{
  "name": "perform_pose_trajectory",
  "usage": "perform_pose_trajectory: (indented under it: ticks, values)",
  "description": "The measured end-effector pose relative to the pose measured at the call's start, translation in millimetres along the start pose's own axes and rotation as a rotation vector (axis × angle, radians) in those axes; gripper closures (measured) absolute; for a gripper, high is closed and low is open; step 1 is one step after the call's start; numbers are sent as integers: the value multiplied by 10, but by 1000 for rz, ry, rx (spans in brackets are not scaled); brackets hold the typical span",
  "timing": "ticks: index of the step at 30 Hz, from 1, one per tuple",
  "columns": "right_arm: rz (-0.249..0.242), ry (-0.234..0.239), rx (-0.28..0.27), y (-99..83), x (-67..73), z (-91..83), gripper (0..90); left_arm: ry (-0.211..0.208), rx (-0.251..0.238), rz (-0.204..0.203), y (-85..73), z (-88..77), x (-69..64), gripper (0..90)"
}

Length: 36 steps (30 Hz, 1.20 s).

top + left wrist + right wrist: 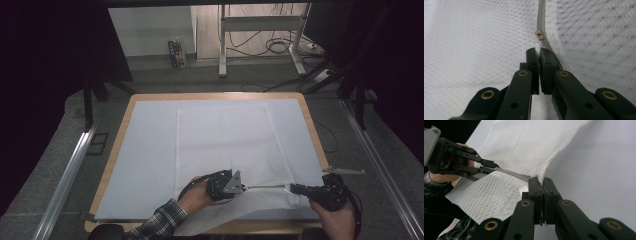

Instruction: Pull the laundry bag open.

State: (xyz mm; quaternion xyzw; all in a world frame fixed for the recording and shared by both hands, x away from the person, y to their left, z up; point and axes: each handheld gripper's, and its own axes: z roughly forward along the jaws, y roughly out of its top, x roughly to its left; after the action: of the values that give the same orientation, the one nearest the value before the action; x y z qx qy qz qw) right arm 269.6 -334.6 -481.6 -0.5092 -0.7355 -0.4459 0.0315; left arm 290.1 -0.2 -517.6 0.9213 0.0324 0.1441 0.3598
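Zipper pull (539, 35), plain in left gripper view.

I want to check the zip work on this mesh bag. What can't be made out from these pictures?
- Zipper pull tab: left gripper view, its end sits hidden between the shut jaws.
- Mesh bag near edge: high view, cut off by the frame bottom and a sleeve.
- Zipper teeth: high view, too small; left gripper view, blurred.
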Motion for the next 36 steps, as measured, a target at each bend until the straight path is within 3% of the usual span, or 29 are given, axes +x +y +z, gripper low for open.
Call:
perform_pose_trajectory:
  ticks: [36]
  values:
    - [-12, 27, -7, -19, 4, 2, 863, 15, 4, -52, -381, -369, -40, 876]
